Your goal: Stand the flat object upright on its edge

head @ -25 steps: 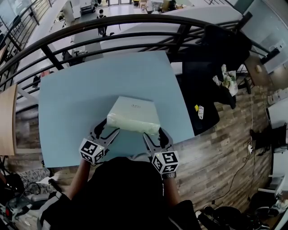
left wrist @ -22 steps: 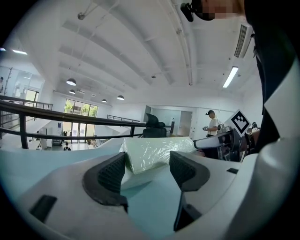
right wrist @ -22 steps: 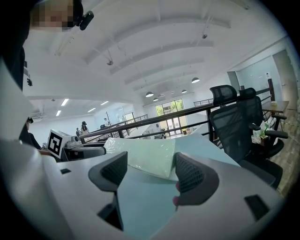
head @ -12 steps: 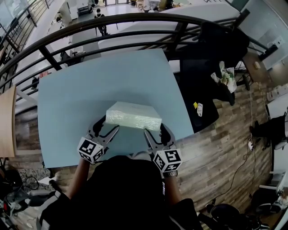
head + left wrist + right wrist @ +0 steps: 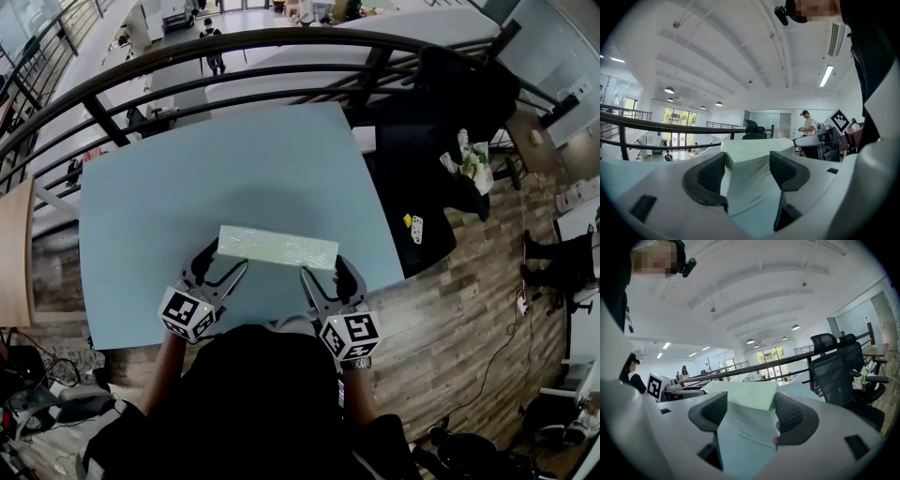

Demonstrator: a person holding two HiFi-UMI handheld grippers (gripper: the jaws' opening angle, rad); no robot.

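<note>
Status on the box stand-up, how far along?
Done: the box is off its flat face, showing only a narrow strip from the head view, so it looks about on edge on the table. In hand: left gripper and right gripper each clamp a near end. To do: release and see that it stands alone.

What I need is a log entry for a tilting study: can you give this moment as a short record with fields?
object: flat box, pale, plastic-wrapped
support: light blue table
pose: up on its long edge, about upright
left gripper: shut across the box's left end
right gripper: shut across the box's right end
task state: box stands on edge but is held, not yet released
</note>
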